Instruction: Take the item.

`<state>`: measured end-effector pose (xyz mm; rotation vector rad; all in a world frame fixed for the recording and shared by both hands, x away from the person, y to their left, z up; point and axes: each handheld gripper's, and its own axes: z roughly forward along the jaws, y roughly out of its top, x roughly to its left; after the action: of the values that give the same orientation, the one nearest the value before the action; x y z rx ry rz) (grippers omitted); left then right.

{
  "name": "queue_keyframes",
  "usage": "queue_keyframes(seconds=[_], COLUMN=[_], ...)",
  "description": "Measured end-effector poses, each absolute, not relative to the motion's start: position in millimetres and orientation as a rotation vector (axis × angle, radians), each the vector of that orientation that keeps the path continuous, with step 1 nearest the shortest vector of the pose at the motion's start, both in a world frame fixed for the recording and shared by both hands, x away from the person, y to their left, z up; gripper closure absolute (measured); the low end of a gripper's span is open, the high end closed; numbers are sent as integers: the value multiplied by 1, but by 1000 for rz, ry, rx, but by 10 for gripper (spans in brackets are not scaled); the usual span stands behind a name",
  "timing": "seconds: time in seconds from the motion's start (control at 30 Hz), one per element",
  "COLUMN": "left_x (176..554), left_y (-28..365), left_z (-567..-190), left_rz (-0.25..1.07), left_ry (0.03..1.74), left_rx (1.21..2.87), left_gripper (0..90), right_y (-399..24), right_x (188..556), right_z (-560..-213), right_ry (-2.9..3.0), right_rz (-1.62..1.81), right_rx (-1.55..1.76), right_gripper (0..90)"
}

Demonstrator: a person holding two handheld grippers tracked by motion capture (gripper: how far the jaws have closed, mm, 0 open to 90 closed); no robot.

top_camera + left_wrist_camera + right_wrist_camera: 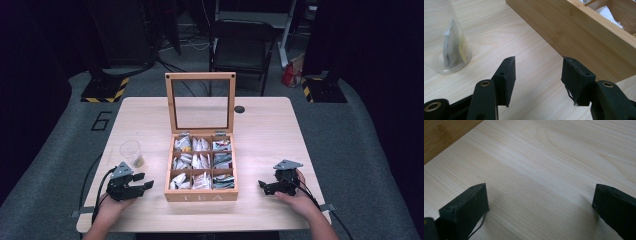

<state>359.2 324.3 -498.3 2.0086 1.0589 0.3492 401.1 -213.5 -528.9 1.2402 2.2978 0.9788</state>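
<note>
At the tabletop's near-left corner, my left gripper (145, 183) rests low with its jaws apart and nothing between them, pointed toward the tea box. Just beyond it, toward the left edge, stands a clear plastic cup (131, 152) with a tea bag (455, 46) already lying inside; my left gripper view shows the bag slumped against the cup's wall.

In the middle of the tabletop sits the wooden tea box (201, 196), its glass-paned lid (200, 102) standing upright at the back and its nine compartments stocked with sachets (202, 161). The box's near wall runs just beside my left jaws.

Toward the near-right corner, my right gripper (262, 186) lies on bare wood, jaws spread wide and holding nothing, aimed at the box's right side.

As I judge it, the work is moving tea from box to cup. To do the next pick well, I should lift over the box wall instead of scraping it, come down on a single sachet's upper edge, and close only once one packet sits between the pads, keeping clear of the light cup.
</note>
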Motion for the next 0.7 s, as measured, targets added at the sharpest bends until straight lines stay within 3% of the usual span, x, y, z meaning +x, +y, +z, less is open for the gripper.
queue_keyframes(seconds=[0.7], left_x=[360], left_y=[320], left_z=[-500], left_rz=[349], left_ry=[1043], left_rx=[2054], left_gripper=[438], right_y=[-214], right_x=[401], right_z=[-529], right_ry=[2298], right_rz=[979], right_rx=[1240], right_gripper=[0])
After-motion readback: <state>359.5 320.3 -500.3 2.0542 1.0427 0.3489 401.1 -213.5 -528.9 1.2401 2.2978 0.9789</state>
